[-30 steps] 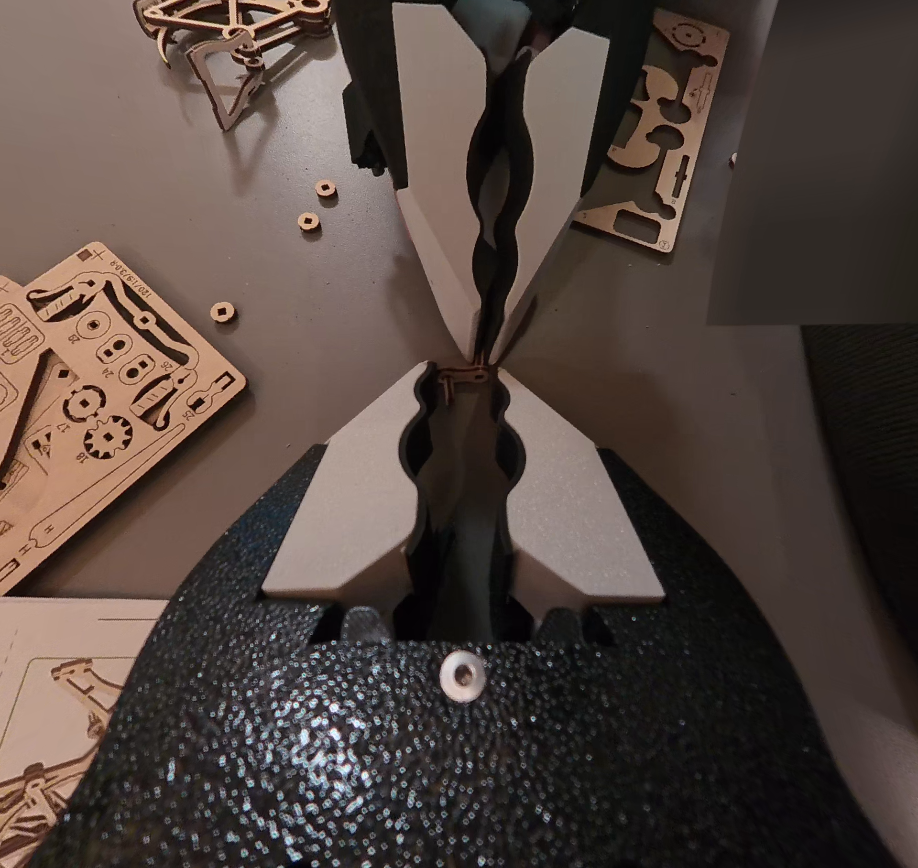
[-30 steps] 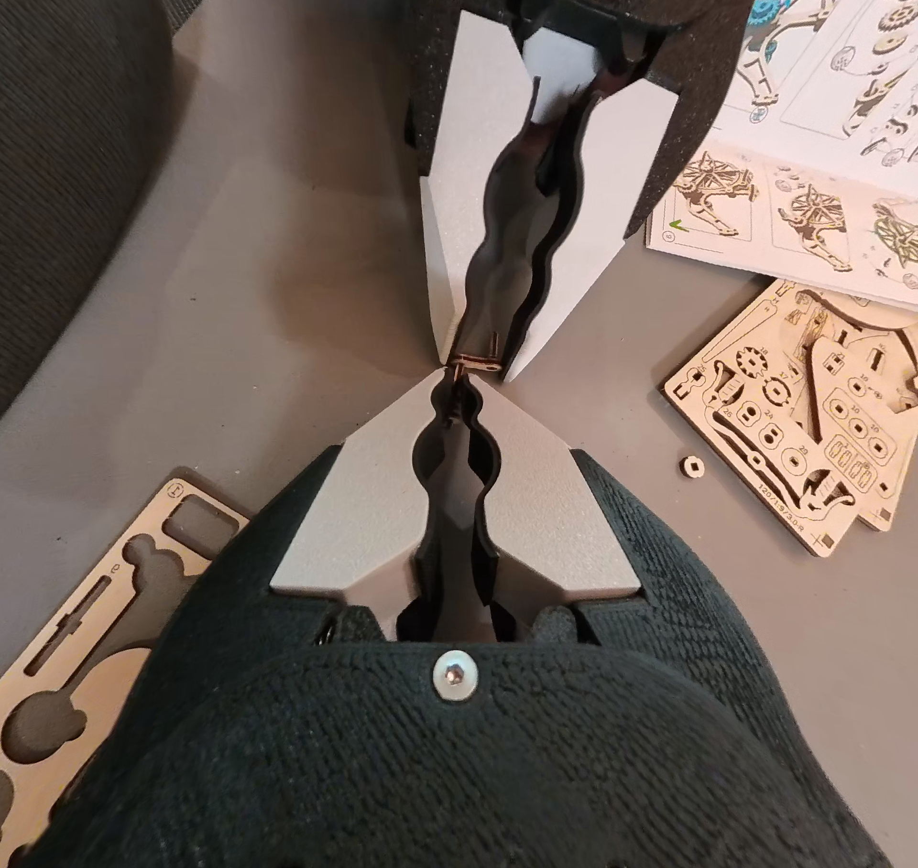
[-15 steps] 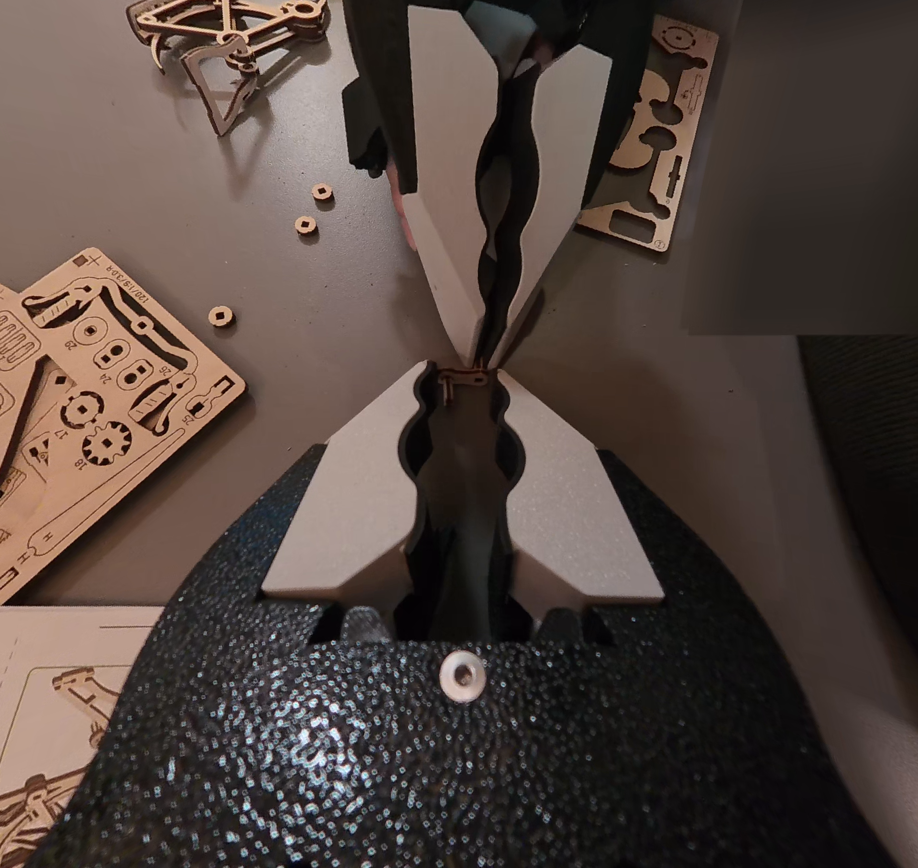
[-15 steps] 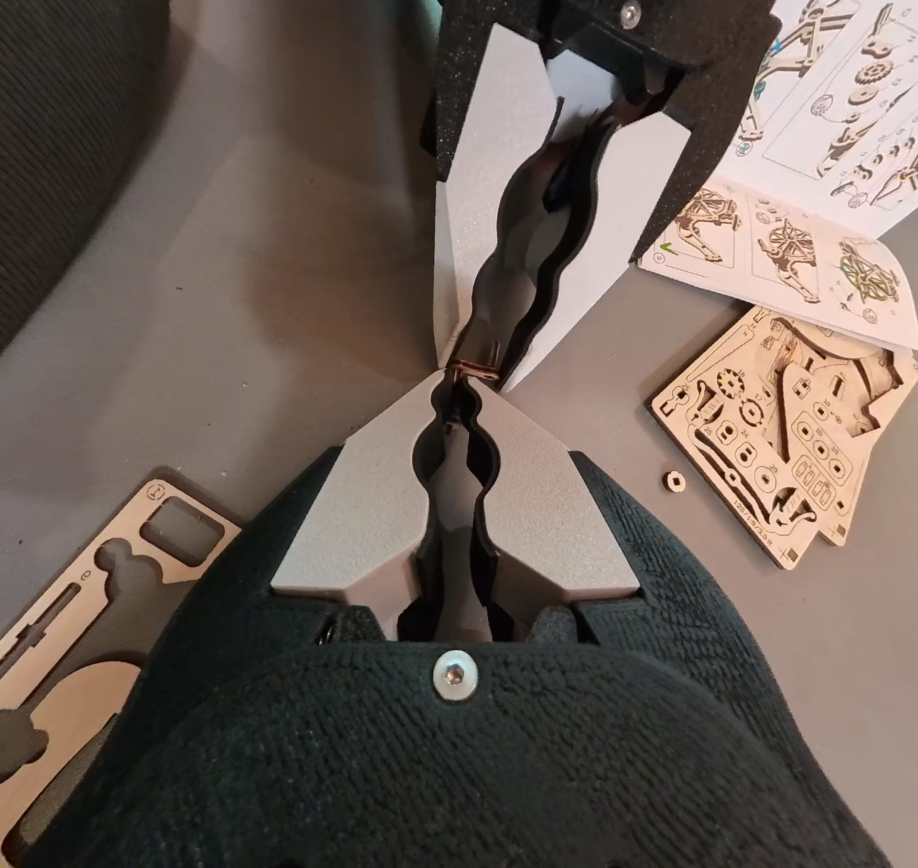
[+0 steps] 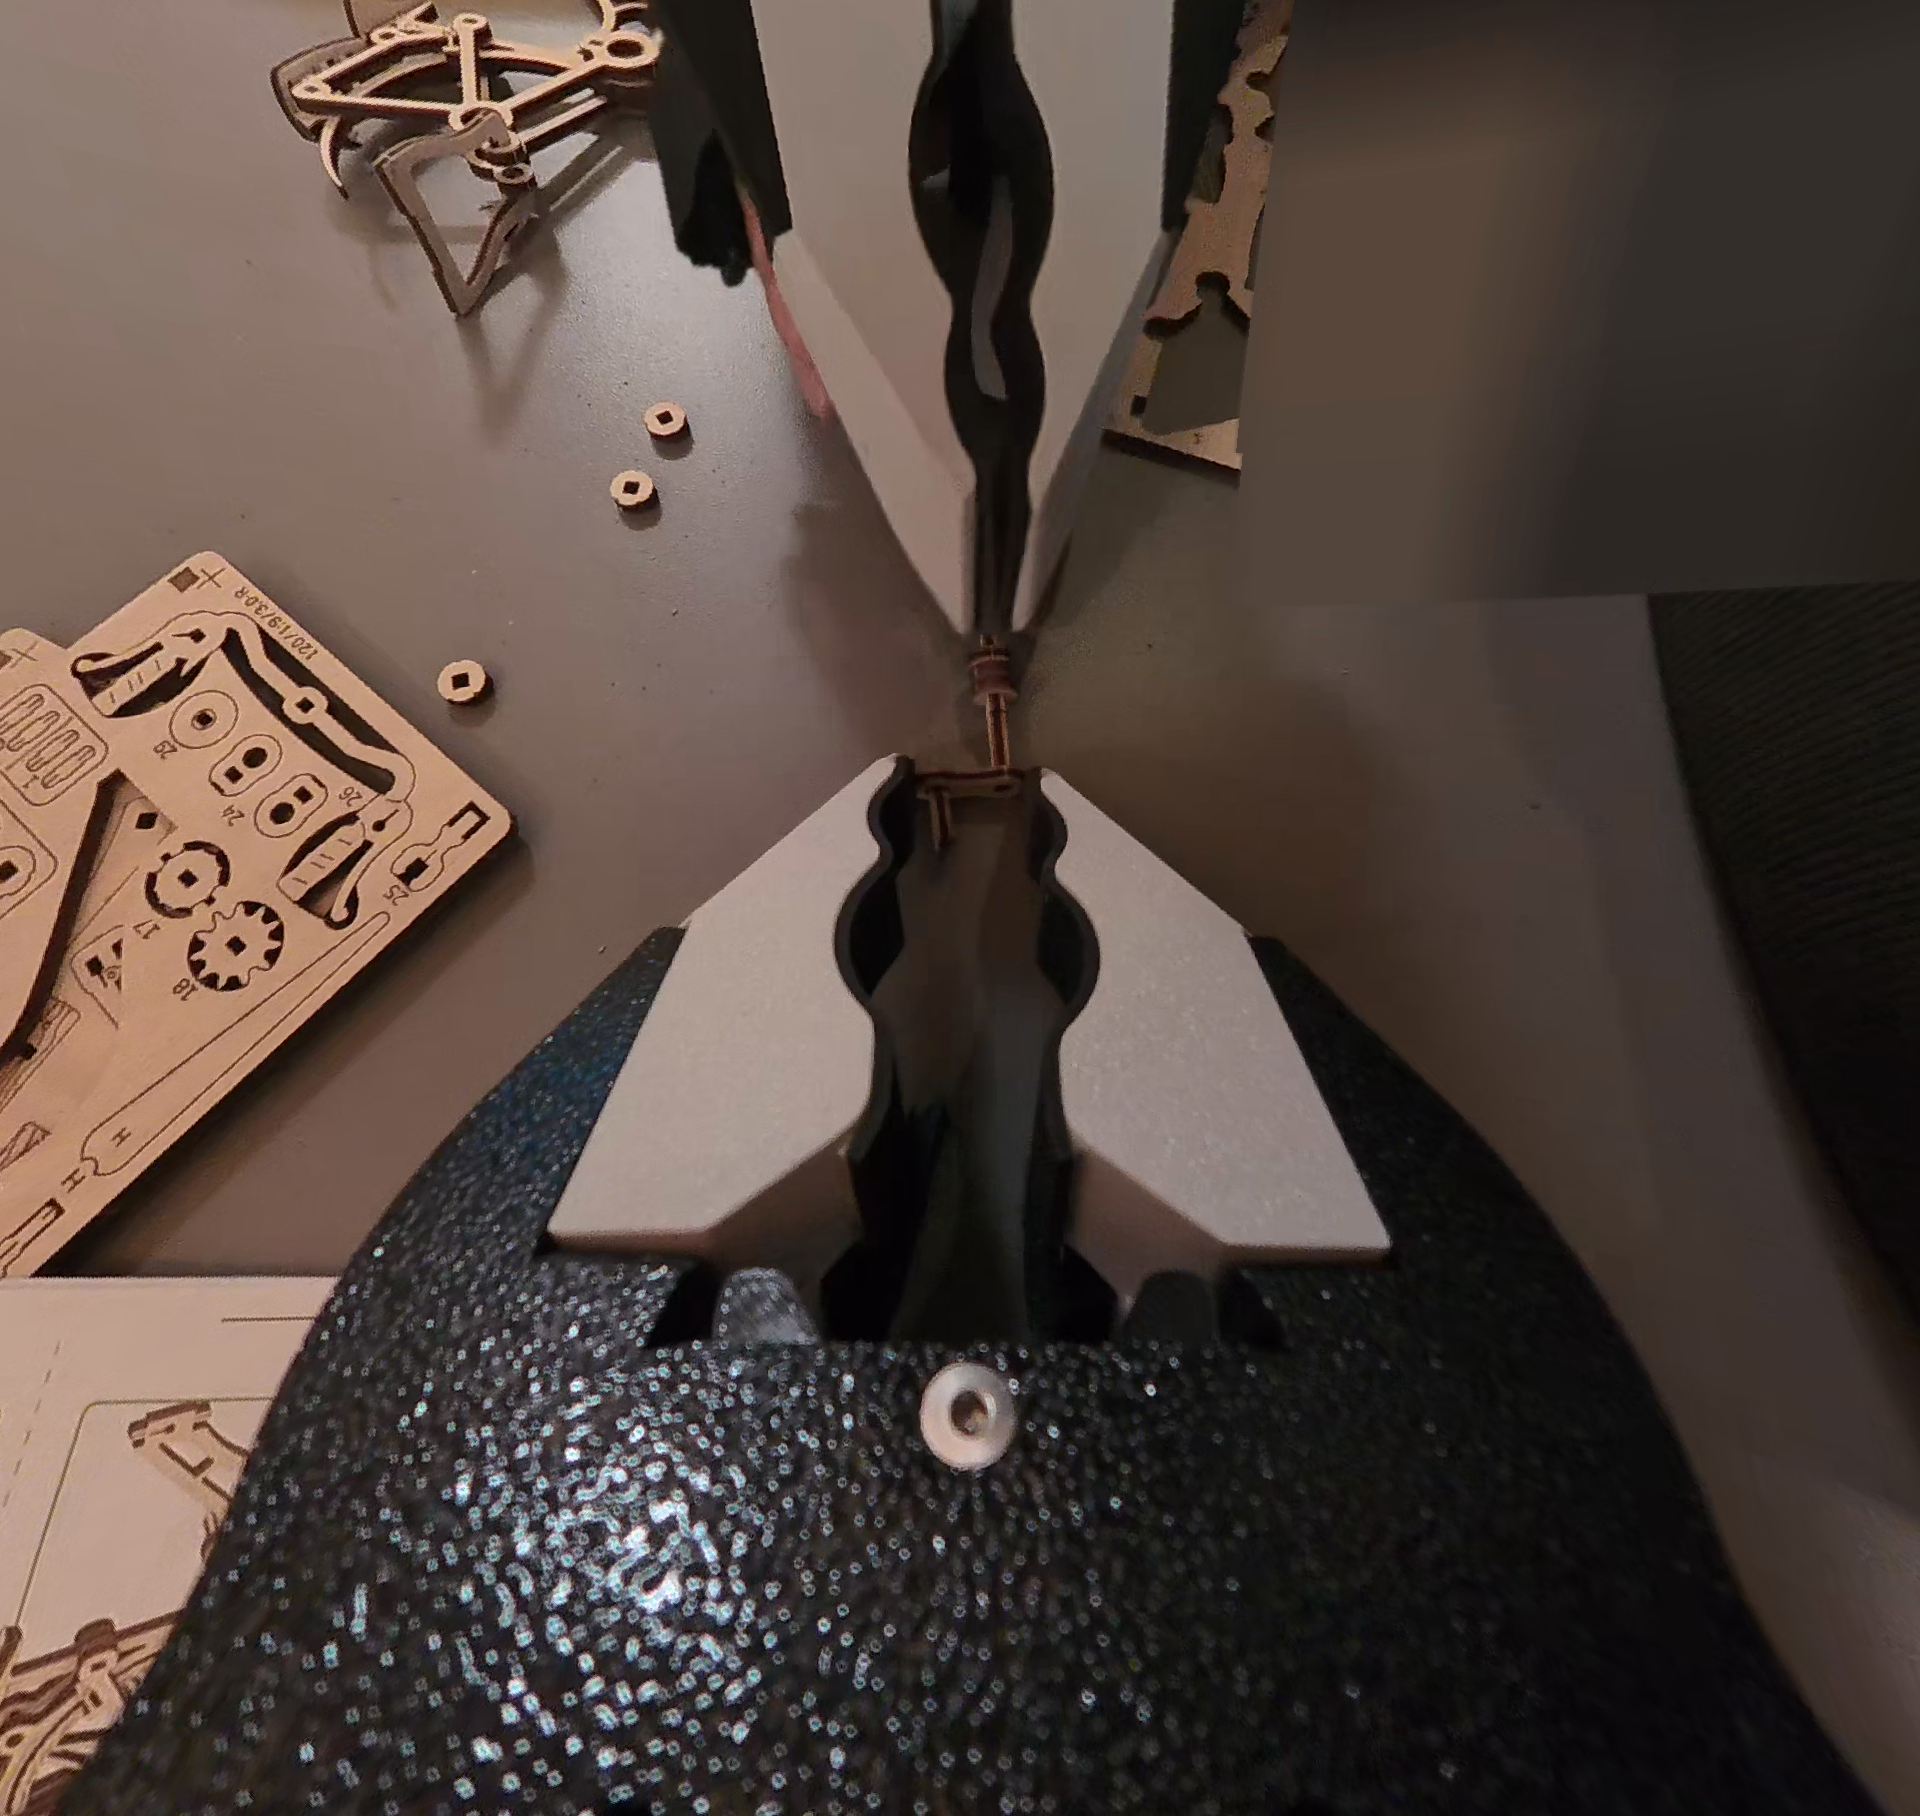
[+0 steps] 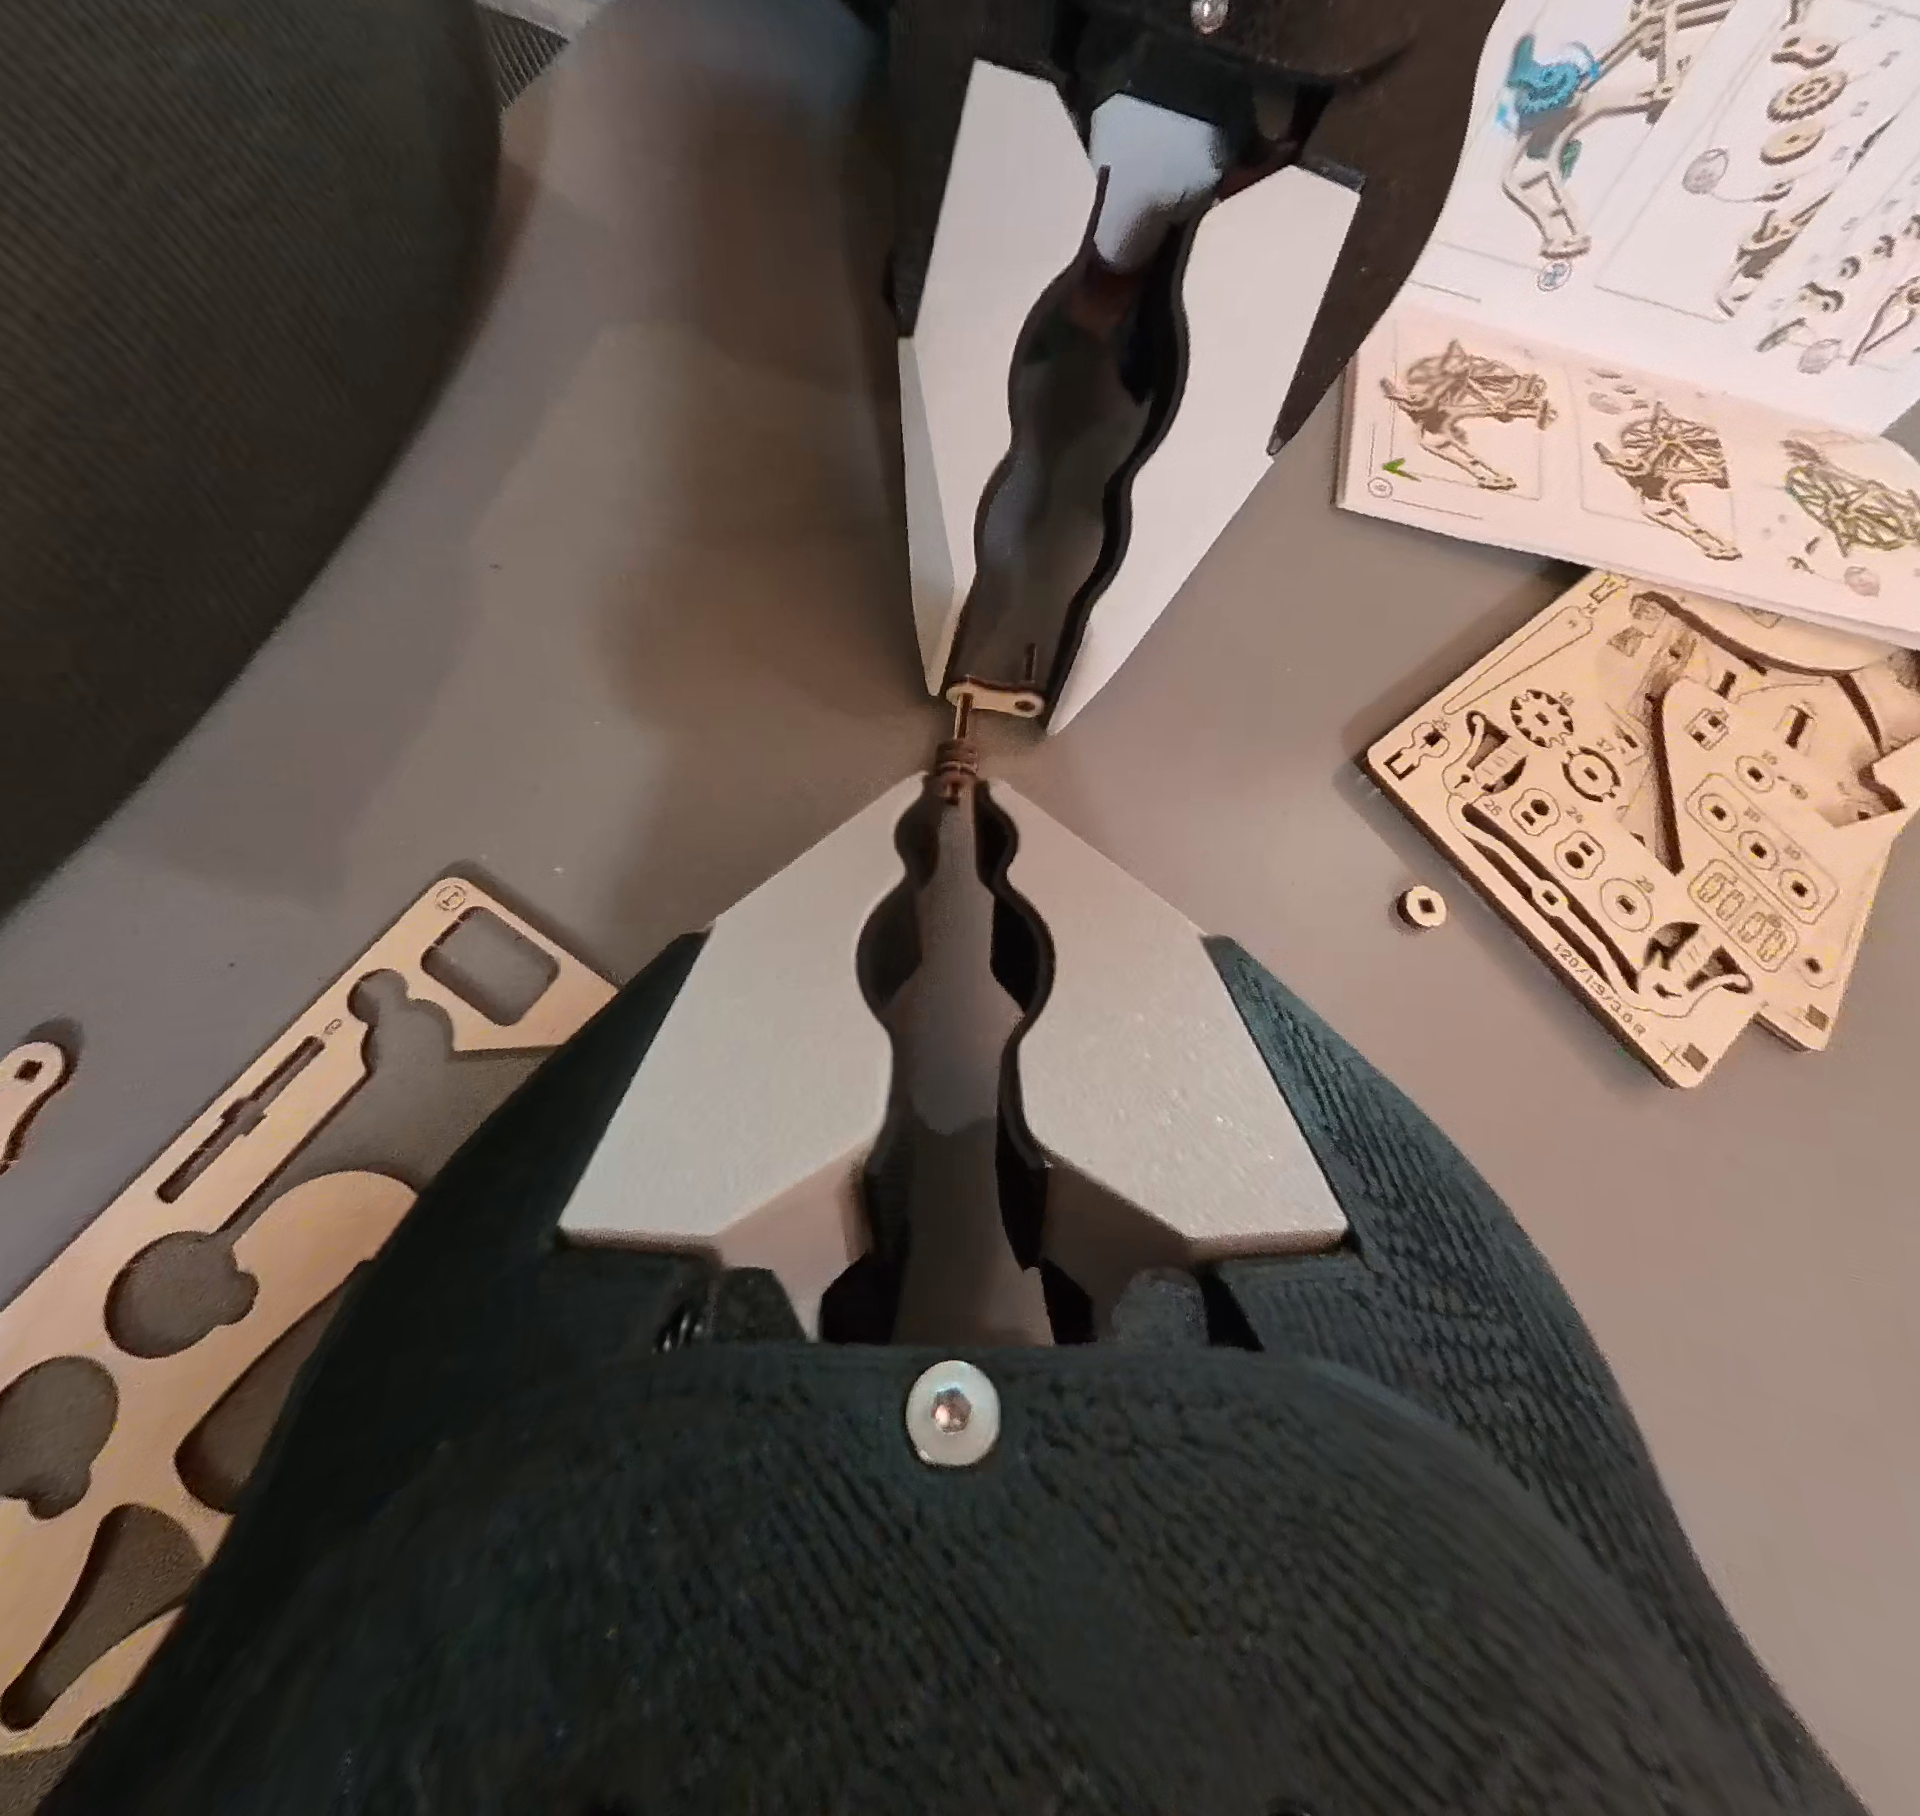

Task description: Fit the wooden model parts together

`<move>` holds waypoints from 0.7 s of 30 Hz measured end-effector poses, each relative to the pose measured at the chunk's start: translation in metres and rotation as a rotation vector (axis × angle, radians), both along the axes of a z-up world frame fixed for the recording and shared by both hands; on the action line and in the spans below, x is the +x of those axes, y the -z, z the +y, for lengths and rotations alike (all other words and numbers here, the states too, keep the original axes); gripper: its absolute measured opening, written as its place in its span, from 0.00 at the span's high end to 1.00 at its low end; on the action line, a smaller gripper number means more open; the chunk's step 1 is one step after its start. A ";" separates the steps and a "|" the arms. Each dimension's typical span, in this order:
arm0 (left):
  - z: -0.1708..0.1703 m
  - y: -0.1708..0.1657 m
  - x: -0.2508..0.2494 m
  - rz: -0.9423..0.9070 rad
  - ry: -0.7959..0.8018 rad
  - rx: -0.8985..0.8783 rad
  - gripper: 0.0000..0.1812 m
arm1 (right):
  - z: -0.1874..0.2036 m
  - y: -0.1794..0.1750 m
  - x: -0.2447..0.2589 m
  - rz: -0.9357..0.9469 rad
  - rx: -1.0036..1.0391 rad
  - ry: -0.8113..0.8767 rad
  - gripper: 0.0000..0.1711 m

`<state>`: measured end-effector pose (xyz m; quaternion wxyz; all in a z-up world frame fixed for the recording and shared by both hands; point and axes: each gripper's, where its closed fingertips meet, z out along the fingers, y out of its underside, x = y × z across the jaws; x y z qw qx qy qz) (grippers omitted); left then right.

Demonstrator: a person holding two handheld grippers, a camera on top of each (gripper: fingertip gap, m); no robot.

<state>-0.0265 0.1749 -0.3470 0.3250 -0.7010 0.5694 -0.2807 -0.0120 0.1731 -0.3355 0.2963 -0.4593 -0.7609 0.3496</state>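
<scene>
My left gripper is shut on a small flat wooden link, held crosswise at its tips. My right gripper faces it tip to tip and is shut on a thin wooden pin with stacked rings. The pin's free end meets one end hole of the link. In the left wrist view the right gripper comes in from the top with the pin pointing down at the link. Both are held above the grey table. How deep the pin sits in the hole is hidden.
Wooden part sheets and three loose washers lie to the left. A partly built wooden model sits far left. An emptied sheet, an instruction booklet and dark fabric are around.
The two grippers have drawn a little apart. Their tips touched before; now a short length of the ringed pin shows between them.
</scene>
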 end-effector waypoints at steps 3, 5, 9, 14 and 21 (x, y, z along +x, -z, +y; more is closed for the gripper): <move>0.000 0.000 0.000 0.000 0.001 0.000 0.89 | -0.001 0.001 0.000 -0.001 -0.002 -0.006 1.00; 0.000 0.000 0.000 -0.001 0.001 0.001 0.89 | -0.001 0.003 0.000 -0.012 0.002 -0.007 0.99; 0.000 0.000 0.000 -0.001 0.001 0.000 0.89 | -0.001 0.004 0.000 -0.022 -0.010 -0.005 0.99; 0.000 0.000 0.000 0.000 0.001 0.000 0.89 | 0.001 0.006 0.000 -0.032 0.000 0.003 0.98; 0.000 0.000 0.000 0.002 -0.002 -0.001 0.89 | 0.002 0.008 0.001 -0.042 0.015 -0.003 0.99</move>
